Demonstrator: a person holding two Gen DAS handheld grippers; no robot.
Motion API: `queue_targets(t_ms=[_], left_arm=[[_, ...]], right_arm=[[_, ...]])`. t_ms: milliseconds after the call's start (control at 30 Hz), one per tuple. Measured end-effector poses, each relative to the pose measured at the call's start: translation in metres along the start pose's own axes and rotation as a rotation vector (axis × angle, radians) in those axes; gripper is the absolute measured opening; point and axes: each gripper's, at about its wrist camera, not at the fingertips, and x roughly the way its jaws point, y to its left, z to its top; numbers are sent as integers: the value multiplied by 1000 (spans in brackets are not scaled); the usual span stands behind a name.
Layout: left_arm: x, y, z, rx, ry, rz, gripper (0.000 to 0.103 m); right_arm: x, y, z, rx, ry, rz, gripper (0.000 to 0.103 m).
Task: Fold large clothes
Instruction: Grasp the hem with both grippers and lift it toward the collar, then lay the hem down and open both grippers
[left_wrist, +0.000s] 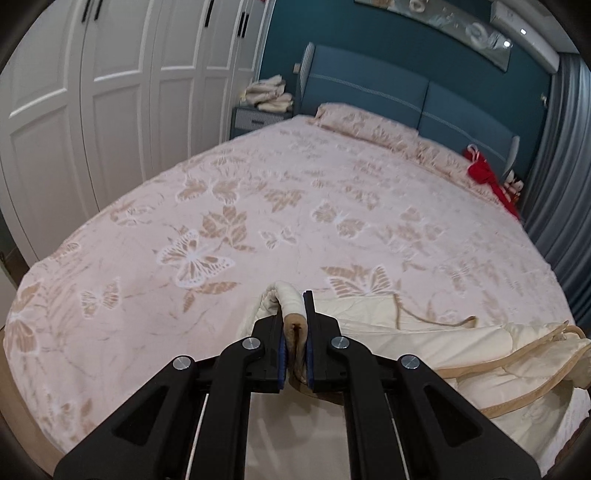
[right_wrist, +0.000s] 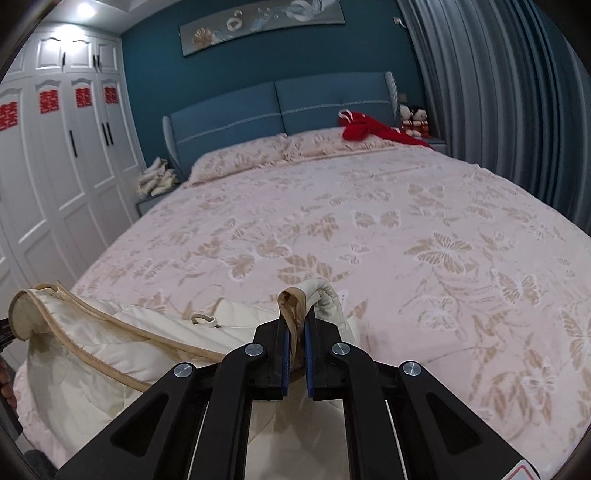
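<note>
Left wrist view, gripper: the left gripper (left_wrist: 294, 325) is clamped on a tan-bound edge of the cream quilted garment (left_wrist: 443, 354), a fold of it bulging up between the blue-faced jaws.
Right wrist view, gripper: the right gripper (right_wrist: 295, 325) is pinched tight on another tan-trimmed edge of the same cream quilted garment (right_wrist: 122, 350) (the cloth loops up above the fingertips).
Garment, place: it lies bunched at the near edge of the bed, stretching from each gripper toward the other; a tan piping line runs along its border.
Bedspread: the pink butterfly bedspread (left_wrist: 258, 206) covers the whole bed under the garment.
Pillows: two in matching print (right_wrist: 258, 151) lie against the blue headboard (right_wrist: 258, 114).
Red cloth: a red garment (right_wrist: 369, 129) sits at the far corner by the headboard, with two small dolls (right_wrist: 413, 118) just beside it.
Nightstand: the nightstand (left_wrist: 255, 118) holds a heap of pale folded cloths (left_wrist: 269, 94) on top; its drawer front is shut, contents unseen.
Surround: white wardrobe doors (right_wrist: 74, 166) on one side, grey curtain (right_wrist: 498, 110) on the other.
</note>
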Motion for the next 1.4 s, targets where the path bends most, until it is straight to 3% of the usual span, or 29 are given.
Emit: queue_targets(t_ms=[233, 533, 667, 700, 733, 767, 833, 867, 900, 967, 1033, 1100, 1267, 1400], left_arm=[[55, -3, -13, 11, 69, 49, 7], [90, -6, -23, 24, 118, 89, 10], [90, 1, -21, -15, 131, 61, 11], [88, 2, -19, -26, 133, 55, 12], [84, 3, -17, -40, 129, 48, 12], [78, 4, -14, -53, 120, 41, 14], [63, 7, -8, -85, 85, 4, 24], [56, 7, -5, -96, 67, -16, 40], [45, 8, -2, -103, 33, -18, 67], [13, 9, 4, -104, -115, 56, 92], [-7, 8, 8, -75, -206, 43, 93], [-2, 5, 16, -44, -169, 47, 94], [52, 5, 15, -60, 51, -9, 93], [87, -3, 8, -70, 140, -57, 82]], right_arm=[[47, 8, -10, -23, 47, -44, 7], [77, 8, -13, 2, 60, -65, 10], [67, 7, -6, 26, 5, -51, 22], [61, 7, -3, 32, -19, -48, 32], [54, 6, 0, 38, -49, -52, 49], [43, 6, 3, 45, -98, -61, 56], [24, 3, 10, 58, -169, -58, 68], [16, 3, 13, 61, -187, -55, 69], [8, 1, 16, 63, -195, -47, 70], [-3, -3, 17, 67, -192, -25, 74], [-5, -4, 13, 54, -165, -16, 77], [2, -3, 7, 29, -131, -21, 77], [41, 0, -8, 27, -1, -18, 77], [77, -1, -12, 65, 85, -22, 75]])
